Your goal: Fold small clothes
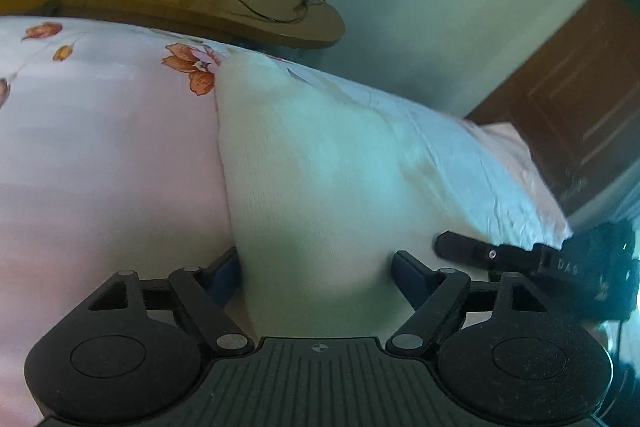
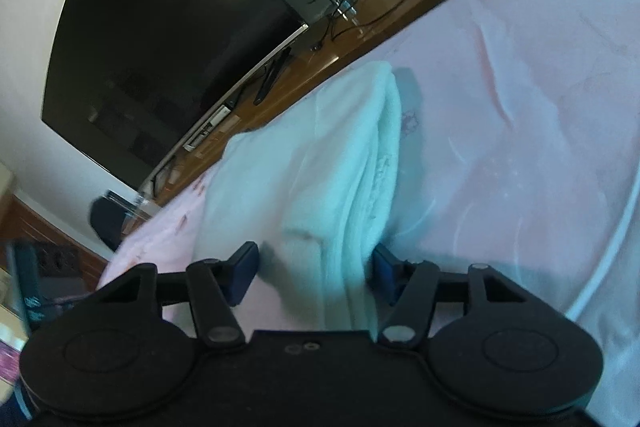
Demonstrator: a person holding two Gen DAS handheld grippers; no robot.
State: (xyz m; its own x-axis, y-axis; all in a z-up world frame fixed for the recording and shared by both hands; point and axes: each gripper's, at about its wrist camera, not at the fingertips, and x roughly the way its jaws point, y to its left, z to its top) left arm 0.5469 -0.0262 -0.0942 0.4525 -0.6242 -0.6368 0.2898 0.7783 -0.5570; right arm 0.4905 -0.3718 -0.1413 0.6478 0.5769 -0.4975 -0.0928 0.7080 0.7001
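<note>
Two grippers, one garment: your left gripper (image 1: 316, 267) has its blue fingers (image 1: 224, 277) spread wide, with the white knit garment (image 1: 320, 163) running between them. The cloth fills the gap but the pads stand apart on either side of it, so nothing shows a pinch here. The garment lies on the pink floral bedsheet (image 1: 100, 155), its left edge a clean straight line against the orange flower print.

Your right gripper (image 2: 314, 267) looks much the same in its own view: fingers (image 2: 242, 273) parted, folded layers of the white garment (image 2: 320, 163) passing between them. The stacked edge of the fold lies against the right-hand pad, while the left pad stands clear of the cloth with pink sheet (image 2: 520, 107) showing beside it. Whether the layers are held at all you cannot tell from this angle (both views are motion-blurred).

From the left camera, your right gripper (image 1: 452, 247) shows at the lower right, its black finger resting at the garment's edge.

Beyond the bed sits a wooden shelf (image 1: 240, 7) with a trailing black cable (image 1: 248, 7), and a dark television (image 2: 160, 47).
</note>
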